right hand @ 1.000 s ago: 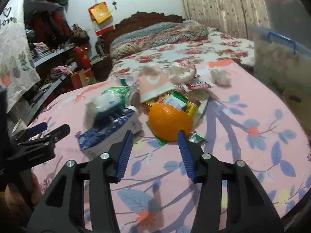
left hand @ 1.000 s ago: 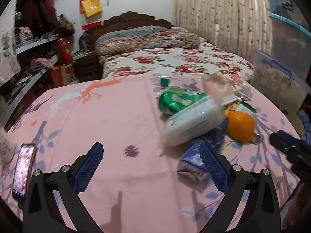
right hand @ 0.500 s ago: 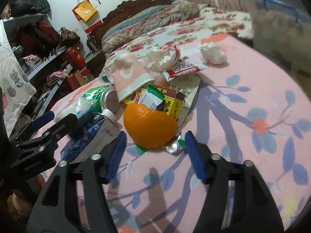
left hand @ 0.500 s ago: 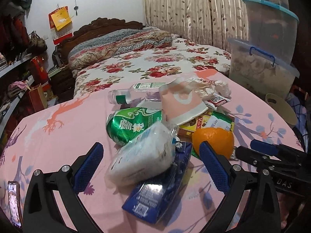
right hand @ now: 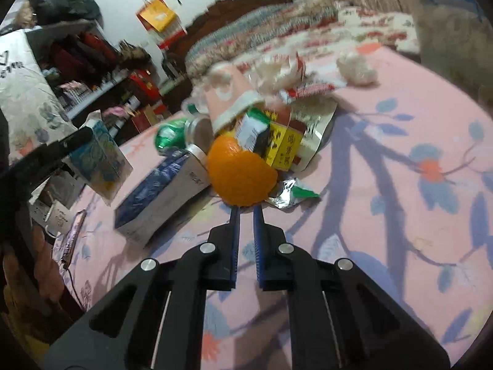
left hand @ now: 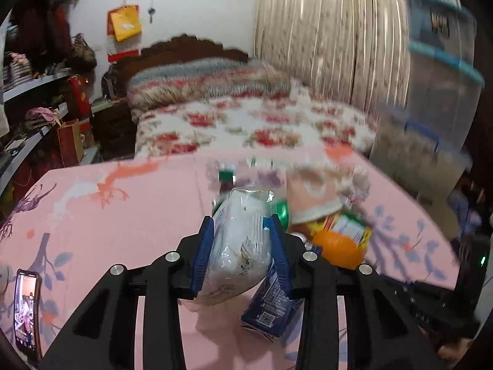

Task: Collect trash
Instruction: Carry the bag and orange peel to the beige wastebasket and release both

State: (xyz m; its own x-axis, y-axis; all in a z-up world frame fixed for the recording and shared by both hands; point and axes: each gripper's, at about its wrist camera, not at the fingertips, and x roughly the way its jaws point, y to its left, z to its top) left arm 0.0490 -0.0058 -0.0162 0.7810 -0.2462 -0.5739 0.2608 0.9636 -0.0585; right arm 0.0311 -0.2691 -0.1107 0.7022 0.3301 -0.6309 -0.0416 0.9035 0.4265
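A heap of trash lies on the pink floral table (left hand: 92, 222). My left gripper (left hand: 242, 225) is shut on a clear plastic tissue pack (left hand: 240, 243), which is lifted off the table; the pack also shows at the left of the right wrist view (right hand: 100, 157). My right gripper (right hand: 246, 211) is nearly shut, its tips at the near lower edge of the orange peel (right hand: 240, 175); whether it pinches the peel is unclear. Beside the peel lie a blue carton (right hand: 163, 191), a green can (right hand: 172, 134), a pink paper cup (right hand: 231, 95) and a yellow box (right hand: 280, 148).
A phone (left hand: 26, 308) lies at the table's left edge, also in the right wrist view (right hand: 72, 234). A foil scrap (right hand: 289, 192) lies right of the peel, crumpled tissue (right hand: 357, 67) farther back. A bed (left hand: 246, 123) and plastic storage bins (left hand: 431, 108) stand beyond the table.
My left gripper has closed on the tissue pack and lifted it off the heap. My right gripper has closed from wide open to nearly shut at the orange peel's near edge.
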